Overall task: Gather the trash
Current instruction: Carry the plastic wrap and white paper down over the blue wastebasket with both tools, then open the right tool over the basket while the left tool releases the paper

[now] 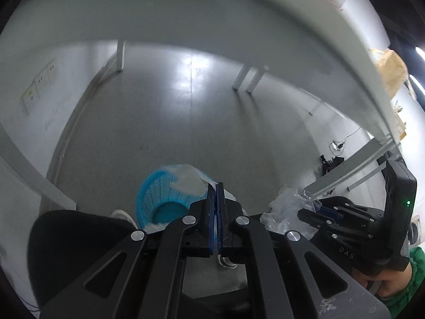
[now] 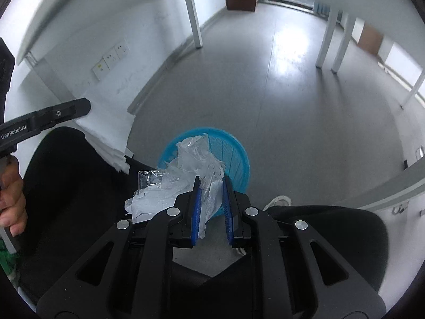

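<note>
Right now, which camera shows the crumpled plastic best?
The right wrist view: the plastic fills the centre between the right gripper fingers, above the blue basket. The left wrist view shows it only small, at that gripper's tip.
</note>
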{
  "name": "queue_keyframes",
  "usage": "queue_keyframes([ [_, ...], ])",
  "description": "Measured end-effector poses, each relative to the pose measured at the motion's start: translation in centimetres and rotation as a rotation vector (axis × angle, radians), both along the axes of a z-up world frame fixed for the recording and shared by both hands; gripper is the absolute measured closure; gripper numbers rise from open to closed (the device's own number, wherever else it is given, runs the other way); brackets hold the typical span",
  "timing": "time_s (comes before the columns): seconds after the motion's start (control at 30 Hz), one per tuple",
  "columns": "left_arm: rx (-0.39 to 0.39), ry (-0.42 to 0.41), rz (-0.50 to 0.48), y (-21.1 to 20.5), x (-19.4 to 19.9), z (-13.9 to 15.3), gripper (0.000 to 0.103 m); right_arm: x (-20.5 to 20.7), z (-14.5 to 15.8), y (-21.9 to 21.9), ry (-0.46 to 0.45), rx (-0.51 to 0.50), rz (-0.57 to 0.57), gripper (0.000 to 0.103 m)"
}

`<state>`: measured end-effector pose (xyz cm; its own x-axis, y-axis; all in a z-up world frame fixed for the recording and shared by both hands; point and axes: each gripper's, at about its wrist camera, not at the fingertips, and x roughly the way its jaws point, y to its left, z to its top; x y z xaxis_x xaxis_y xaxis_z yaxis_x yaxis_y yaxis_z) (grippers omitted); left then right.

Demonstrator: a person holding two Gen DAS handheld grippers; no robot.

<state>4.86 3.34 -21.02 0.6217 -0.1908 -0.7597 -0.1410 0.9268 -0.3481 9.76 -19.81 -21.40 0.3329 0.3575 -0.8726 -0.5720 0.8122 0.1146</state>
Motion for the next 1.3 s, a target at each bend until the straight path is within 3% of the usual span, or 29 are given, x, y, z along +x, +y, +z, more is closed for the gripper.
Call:
queue_keyframes([
  [0.3,0.012,0.08,0.016,0.4,3.4,-3.5,0.103,2.6,-3.9,1.6,0.134,-0.013,-0.028,0.089],
  [0.63,-0.063,0.213,0.095,1.9,7.7,-8.1,0.103,5.8,-9.7,4.2,0.219,-0.082,-0.049,0.089],
  [0.9,-0.03,0.348,0.102,1.3,11.9,-12.7,0.103,8.7,-15.1,6.5,0.326,-0.134,-0.088,0.089],
  [1.3,-0.035,0.459,0.159,2.2,14.3,-16.8,0.103,11.2,-20.3,7.6,0.364,-0.218,-0.113,0.089],
])
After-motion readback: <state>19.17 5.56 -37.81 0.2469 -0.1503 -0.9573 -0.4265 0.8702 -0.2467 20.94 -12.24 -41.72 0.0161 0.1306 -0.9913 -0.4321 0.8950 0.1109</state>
